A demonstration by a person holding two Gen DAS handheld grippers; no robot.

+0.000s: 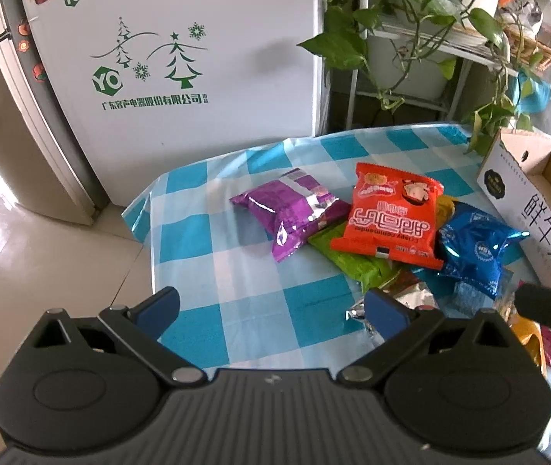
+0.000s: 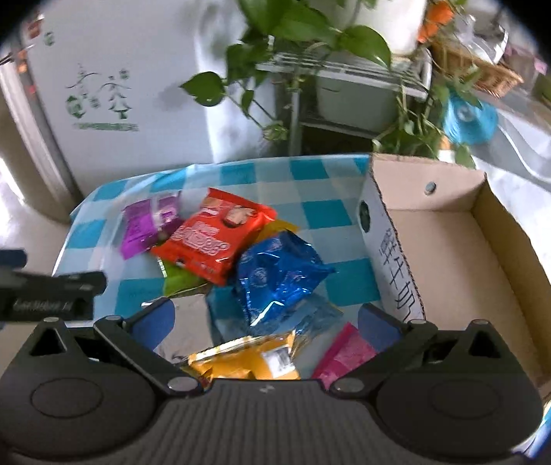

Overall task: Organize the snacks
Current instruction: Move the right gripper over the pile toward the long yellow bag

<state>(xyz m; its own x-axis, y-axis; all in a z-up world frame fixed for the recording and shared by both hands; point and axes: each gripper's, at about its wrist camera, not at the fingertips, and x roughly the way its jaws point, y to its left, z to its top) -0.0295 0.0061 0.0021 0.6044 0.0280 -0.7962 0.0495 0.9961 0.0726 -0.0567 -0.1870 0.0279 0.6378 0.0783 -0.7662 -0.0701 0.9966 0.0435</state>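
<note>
1. Left wrist view: the left gripper [image 1: 271,304] fills the bottom of the frame, its blue-padded jaws spread wide with nothing between them, over bare checked tablecloth [image 1: 213,240]. The snacks lie heaped right of centre: a purple packet [image 1: 287,213], an orange packet [image 1: 390,219] lying on a green packet [image 1: 353,257], a blue foil packet [image 1: 473,248], and a silver packet [image 1: 411,294] touching the right finger. The cardboard box [image 1: 527,190] sits at the right edge, just beside the pile.

2. These look like light, air-puffed foil pillows: soft, slick, likely to slide or crackle under a squeeze, with brittle contents. I judge a crimped end seam the safest place to pinch, not the puffed middle.

3. Right wrist view: the right gripper [image 2: 266,323] is also parted and empty, hovering over a yellow packet [image 2: 244,360] at bottom centre and a pink packet [image 2: 343,352] beside it, with the blue foil packet [image 2: 277,271] just above. The box [image 2: 450,255], open and empty as far as shown, fills the right side.

4. The yellow packet's near seam looks the readiest hold, and the box seems the likely destination.
</note>
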